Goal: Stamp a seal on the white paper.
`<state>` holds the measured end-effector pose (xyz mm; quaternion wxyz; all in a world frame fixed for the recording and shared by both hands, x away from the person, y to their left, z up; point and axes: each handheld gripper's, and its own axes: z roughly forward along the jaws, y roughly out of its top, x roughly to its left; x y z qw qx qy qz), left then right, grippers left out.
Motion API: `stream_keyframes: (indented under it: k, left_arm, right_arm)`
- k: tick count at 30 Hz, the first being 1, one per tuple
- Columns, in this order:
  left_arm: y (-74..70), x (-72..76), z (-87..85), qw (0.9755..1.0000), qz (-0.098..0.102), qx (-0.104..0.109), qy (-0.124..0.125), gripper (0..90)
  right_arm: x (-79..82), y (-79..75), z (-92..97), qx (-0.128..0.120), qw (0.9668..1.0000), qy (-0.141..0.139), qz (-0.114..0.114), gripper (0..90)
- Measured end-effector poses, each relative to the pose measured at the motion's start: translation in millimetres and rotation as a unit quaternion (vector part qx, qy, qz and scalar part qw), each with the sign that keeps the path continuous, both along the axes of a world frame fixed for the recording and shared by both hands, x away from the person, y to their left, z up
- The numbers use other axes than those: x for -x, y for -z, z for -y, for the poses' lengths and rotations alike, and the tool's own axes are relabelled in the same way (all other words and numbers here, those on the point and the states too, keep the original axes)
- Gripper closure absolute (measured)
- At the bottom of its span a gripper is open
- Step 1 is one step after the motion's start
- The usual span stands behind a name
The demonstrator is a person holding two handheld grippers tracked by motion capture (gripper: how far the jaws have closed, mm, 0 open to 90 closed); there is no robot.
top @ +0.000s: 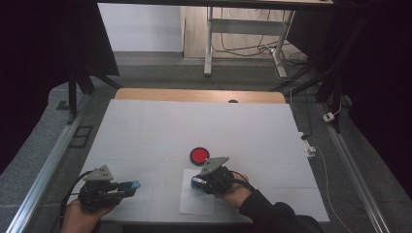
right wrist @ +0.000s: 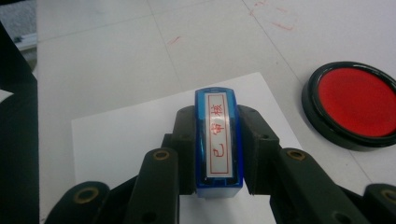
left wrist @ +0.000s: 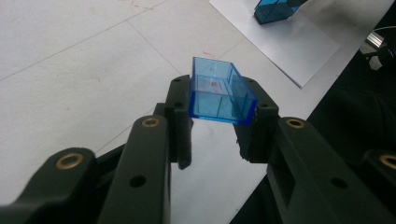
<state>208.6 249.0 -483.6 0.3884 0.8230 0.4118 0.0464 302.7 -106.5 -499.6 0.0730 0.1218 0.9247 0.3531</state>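
One red ink pad (top: 199, 155) | just beyond stamp (right wrist: 218, 140) | paper (top: 197, 198) beneath

The sheet of paper (top: 197, 198) lies on the table (top: 145, 131) near its front edge; the ink pad (top: 199, 155) sits just behind it, nearly touching.

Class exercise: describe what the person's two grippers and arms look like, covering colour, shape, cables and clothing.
Both the left gripper and the right gripper are black, each topped by a grey three-cornered plate with small holes. Their jaws are chunky black bars with brass-coloured rivets and screw holes. A black cable loops from each. The right arm wears a dark sleeve.
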Motion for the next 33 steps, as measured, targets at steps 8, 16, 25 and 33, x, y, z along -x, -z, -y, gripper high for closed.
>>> stream_keyframes:
  k: [8,16,25,33]
  left_arm:
    - [0.0,0.0,-0.2,1.0,0.0,0.001,0.0,68.2]
    - [0.0,0.0,-0.4,1.0,0.001,0.001,0.0,68.2]
    - [-0.1,0.0,-0.3,1.0,0.001,0.001,0.0,68.2]
    - [-0.1,0.1,-0.3,1.0,0.001,0.001,0.0,68.2]
  right_arm:
    - [-4.7,-1.3,1.8,-0.006,0.9997,0.009,-0.021,70.1]
    - [-4.0,-9.2,4.4,-0.019,0.9996,0.011,-0.017,70.1]
    - [-4.4,-18.5,7.4,-0.038,0.9991,0.012,-0.016,70.1]
    - [-5.6,-26.3,10.4,-0.054,0.9982,0.015,-0.022,70.1]
